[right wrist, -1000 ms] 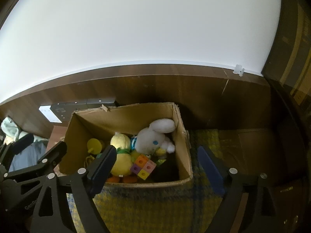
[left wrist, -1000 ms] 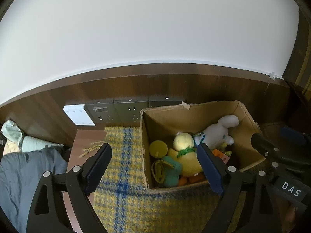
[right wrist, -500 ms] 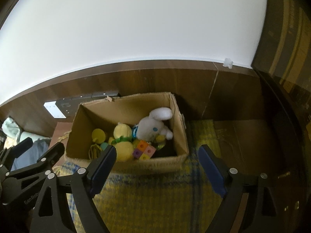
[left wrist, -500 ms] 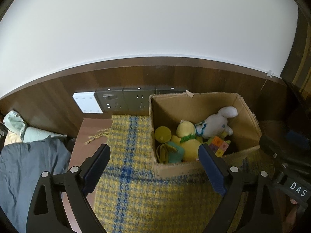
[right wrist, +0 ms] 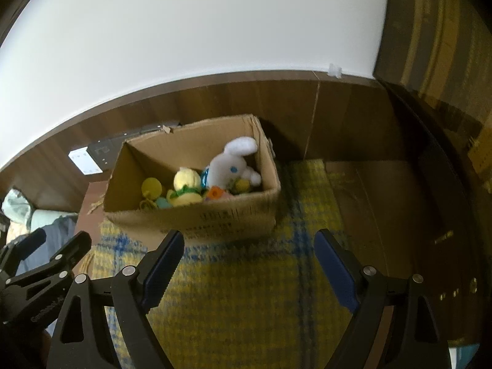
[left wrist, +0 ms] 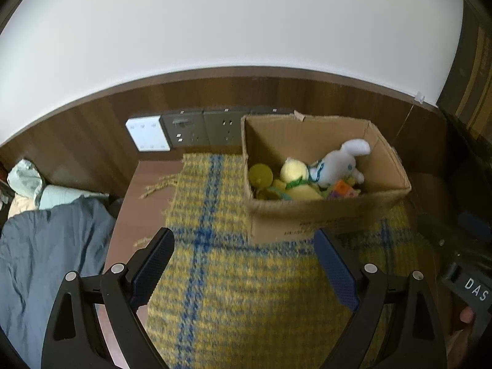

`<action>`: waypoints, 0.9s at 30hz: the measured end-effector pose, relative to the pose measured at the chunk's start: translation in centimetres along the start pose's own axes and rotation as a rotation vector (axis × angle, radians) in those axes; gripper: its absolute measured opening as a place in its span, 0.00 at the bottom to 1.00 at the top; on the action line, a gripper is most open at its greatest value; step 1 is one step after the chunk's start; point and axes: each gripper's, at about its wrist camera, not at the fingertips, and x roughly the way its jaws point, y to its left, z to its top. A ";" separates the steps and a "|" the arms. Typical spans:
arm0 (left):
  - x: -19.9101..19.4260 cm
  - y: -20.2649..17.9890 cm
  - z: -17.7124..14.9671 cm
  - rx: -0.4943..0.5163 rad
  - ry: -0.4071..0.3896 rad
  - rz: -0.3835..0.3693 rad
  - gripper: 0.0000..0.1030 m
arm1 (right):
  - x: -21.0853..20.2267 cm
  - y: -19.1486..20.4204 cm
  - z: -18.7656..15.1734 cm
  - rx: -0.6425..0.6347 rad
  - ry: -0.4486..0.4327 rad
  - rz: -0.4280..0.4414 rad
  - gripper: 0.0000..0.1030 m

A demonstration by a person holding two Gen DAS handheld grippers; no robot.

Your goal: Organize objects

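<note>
I've got the cardboard box (left wrist: 326, 215) of plush toys sitting ahead of both grippers on the plaid cloth (left wrist: 215, 276); left gripper (left wrist: 243, 264) and right gripper (right wrist: 249, 261) fingers both spread, empty, right one squarer to it.

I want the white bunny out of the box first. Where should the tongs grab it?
Probably by the raised ear of the white bunny plush, coming straight down from above. The ear pokes up above the other toys, while the walls of the cardboard box block the sides and the yellow plush sits close against its body.
</note>
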 end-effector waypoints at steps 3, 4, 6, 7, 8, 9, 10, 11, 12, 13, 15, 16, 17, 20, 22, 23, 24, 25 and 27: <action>-0.3 0.4 -1.1 -0.005 0.017 -0.001 0.90 | -0.5 -0.3 -1.0 0.010 0.007 -0.007 0.84; -0.3 0.5 -1.5 -0.005 0.022 0.001 0.90 | -0.6 -0.3 -1.3 0.014 0.012 -0.007 0.84; -0.5 0.5 -2.2 0.003 0.028 0.002 0.90 | -0.6 -0.4 -2.1 0.015 0.025 -0.008 0.84; -0.5 0.5 -2.6 0.009 0.030 0.004 0.90 | -0.6 -0.3 -2.4 0.013 0.034 -0.010 0.84; -0.5 0.5 -2.9 0.016 0.032 0.005 0.90 | -0.6 -0.3 -2.9 0.012 0.043 -0.011 0.84; -0.5 0.5 -3.3 0.023 0.038 0.007 0.90 | -0.6 -0.3 -3.3 0.012 0.050 -0.012 0.84; -0.5 0.5 -3.7 0.027 0.044 0.007 0.90 | -0.6 -0.3 -3.8 0.013 0.061 -0.013 0.84; -0.5 0.6 -4.1 0.031 0.050 0.007 0.90 | -0.6 -0.4 -4.3 0.014 0.070 -0.014 0.84; -0.5 0.6 -4.5 0.034 0.056 0.008 0.90 | -0.6 -0.4 -4.7 0.015 0.075 -0.015 0.84; -0.5 0.6 -4.8 0.036 0.062 0.008 0.90 | -0.6 -0.5 -5.1 0.017 0.084 -0.017 0.84; -0.5 0.8 -5.6 0.038 0.076 0.011 0.90 | -0.6 -0.6 -6.0 0.020 0.102 -0.016 0.84; -0.4 0.8 -5.8 0.038 0.080 0.012 0.90 | -0.6 -0.6 -6.5 0.020 0.111 -0.016 0.84; -0.4 0.9 -6.1 0.040 0.086 0.012 0.90 | -0.6 -0.6 -6.9 0.022 0.121 -0.016 0.84; -0.4 0.9 -6.9 0.054 0.101 0.015 0.90 | -0.5 -0.8 -7.9 0.027 0.144 -0.014 0.84; -0.6 1.0 -7.2 0.059 0.108 0.017 0.90 | -0.6 -0.8 -8.4 0.030 0.153 -0.014 0.84; -0.7 1.0 -7.4 0.062 0.111 0.018 0.90 | -0.7 -0.8 -8.7 0.031 0.157 -0.014 0.84; -0.7 1.1 -7.5 0.065 0.116 0.018 0.90 | -0.8 -0.8 -8.9 0.031 0.161 -0.014 0.84; -0.8 1.1 -7.7 0.068 0.119 0.020 0.90 | -0.8 -0.7 -9.1 0.030 0.166 -0.015 0.84; -1.0 1.2 -8.1 0.074 0.130 0.017 0.90 | -1.0 -0.8 -9.3 0.028 0.171 -0.015 0.84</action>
